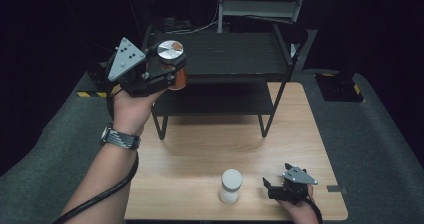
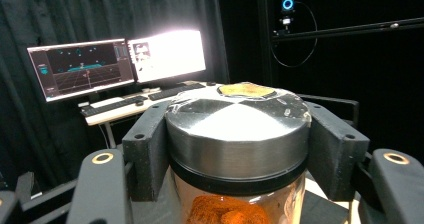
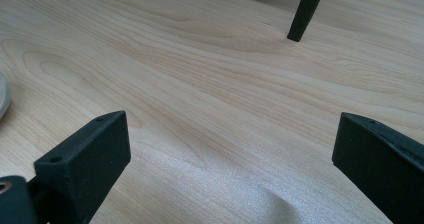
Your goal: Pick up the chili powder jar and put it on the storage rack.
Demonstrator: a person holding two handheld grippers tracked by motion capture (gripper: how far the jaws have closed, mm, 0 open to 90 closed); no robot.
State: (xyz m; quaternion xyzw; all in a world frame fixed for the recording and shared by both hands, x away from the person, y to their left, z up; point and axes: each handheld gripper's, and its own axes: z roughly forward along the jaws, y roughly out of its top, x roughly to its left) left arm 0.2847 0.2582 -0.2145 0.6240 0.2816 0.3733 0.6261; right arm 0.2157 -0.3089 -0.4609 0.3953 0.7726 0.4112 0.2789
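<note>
Jaws of my left gripper [image 1: 167,74] are clamped on a clear glass jar with a brushed silver metal lid [image 1: 171,59], one black pad on each side just under the lid's rim. I hold it upright in the air, beyond the bench's far left corner and beside the left end of the black metal two-tier shelf rack [image 1: 225,59] that stands along the bench's far edge. Through the glass, in the left gripper view, something orange and crumbly shows inside the jar (I cannot tell what it is). My right gripper [image 1: 280,186] rests low at the near right corner of the light wooden bench [image 1: 200,144], its jaws spread wide with nothing but bare wood between them. Just to its left, near the bench's near edge, stands a small white cylindrical jar with a pale lid [image 1: 230,185], apart from both grippers.
</note>
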